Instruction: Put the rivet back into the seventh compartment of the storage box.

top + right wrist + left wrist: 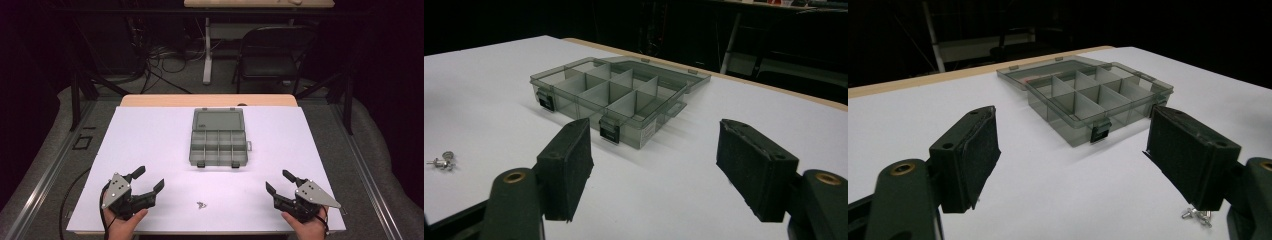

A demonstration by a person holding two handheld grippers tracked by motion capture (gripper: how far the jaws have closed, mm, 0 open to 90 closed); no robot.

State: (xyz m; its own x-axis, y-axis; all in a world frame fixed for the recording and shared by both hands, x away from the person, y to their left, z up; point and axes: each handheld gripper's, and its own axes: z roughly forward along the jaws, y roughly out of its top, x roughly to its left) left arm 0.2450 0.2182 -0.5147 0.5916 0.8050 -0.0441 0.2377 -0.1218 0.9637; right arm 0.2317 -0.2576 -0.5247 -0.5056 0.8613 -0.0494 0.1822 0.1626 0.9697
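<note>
Though blurry, perhaps two screws (201,204), one organizer box (218,137).

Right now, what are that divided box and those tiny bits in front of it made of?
The compartment box looks like smoky, see-through plastic: its dividers and the white table show through the glossy walls, and the latches are darker. The small bits look like metal, silvery and shiny, perhaps screws; they are too small to say for sure.
</note>
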